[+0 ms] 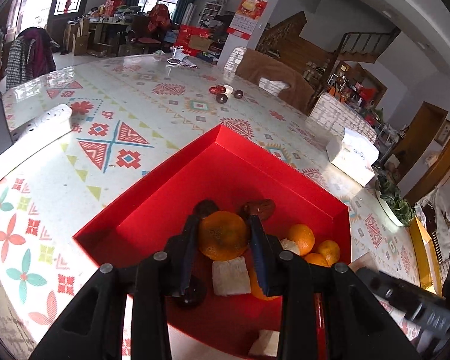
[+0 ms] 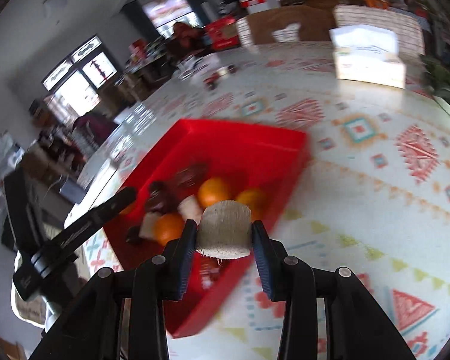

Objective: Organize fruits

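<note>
holding a mandarin in the left claw over the red box while the right claw grips a pale chunk near its rim, mostly done, few dark fruits left far across the table.
</note>
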